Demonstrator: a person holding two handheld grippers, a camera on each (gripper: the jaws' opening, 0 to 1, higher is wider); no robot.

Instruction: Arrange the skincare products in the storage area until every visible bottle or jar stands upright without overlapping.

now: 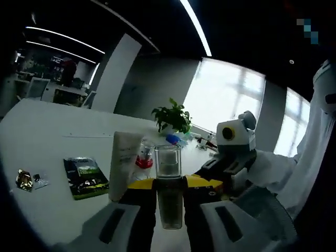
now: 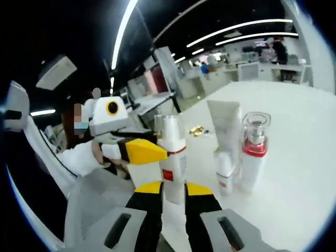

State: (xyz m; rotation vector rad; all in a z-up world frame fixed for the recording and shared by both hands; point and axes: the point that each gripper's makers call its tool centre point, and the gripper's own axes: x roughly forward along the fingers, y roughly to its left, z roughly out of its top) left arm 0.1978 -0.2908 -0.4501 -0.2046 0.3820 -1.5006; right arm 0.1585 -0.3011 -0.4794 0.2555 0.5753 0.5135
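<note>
While the left gripper (image 1: 169, 202) fingers pinch a clear bottle (image 1: 169, 184), its base is hidden. Right gripper (image 2: 173, 202) fingers clamp a white pump bottle (image 2: 172, 157), bottom cut off too.

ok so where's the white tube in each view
Left gripper view: the white tube stands left of centre, just left of the jaws.
Right gripper view: the white tube stands right of centre, on the white table.
Shared landmark: the red-collared bottle, close on the tube's right in both views.
</note>
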